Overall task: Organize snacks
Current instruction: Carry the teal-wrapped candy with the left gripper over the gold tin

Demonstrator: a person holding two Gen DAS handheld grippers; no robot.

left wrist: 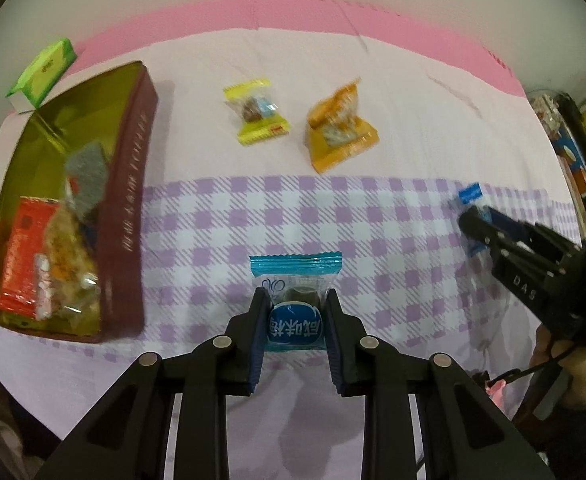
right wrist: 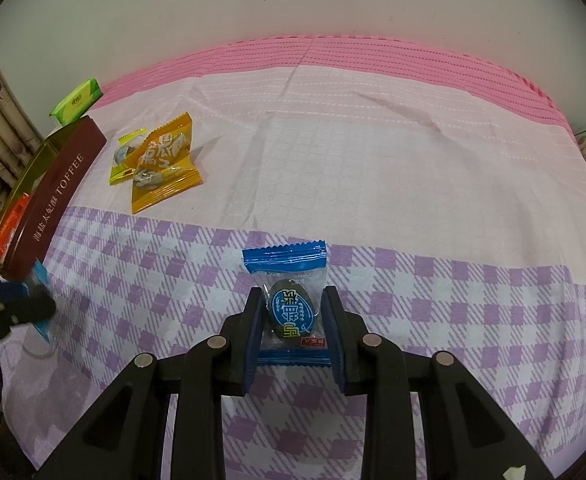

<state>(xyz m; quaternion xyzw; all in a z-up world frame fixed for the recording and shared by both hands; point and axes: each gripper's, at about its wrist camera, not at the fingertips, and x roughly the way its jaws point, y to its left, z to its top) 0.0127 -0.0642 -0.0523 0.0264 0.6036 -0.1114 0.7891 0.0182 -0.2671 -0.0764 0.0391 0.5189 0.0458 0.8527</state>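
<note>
My left gripper (left wrist: 295, 300) is shut on a light-blue candy packet (left wrist: 295, 304), held just above the checked cloth. My right gripper (right wrist: 291, 304) is shut on a dark-blue candy packet (right wrist: 289, 300); it also shows at the right of the left wrist view (left wrist: 469, 224). The left gripper shows blurred at the left edge of the right wrist view (right wrist: 37, 304). A brown toffee tin (left wrist: 129, 200) lies open on the left and holds several snacks (left wrist: 53, 248). A yellow packet (left wrist: 257, 110) and an orange packet (left wrist: 339, 128) lie on the cloth beyond.
A green box (left wrist: 45, 72) sits behind the tin at the far left. The cloth (right wrist: 373, 160) covers the table, pink at the back and purple-checked in front. Shelves with clutter (left wrist: 573, 140) stand at the far right.
</note>
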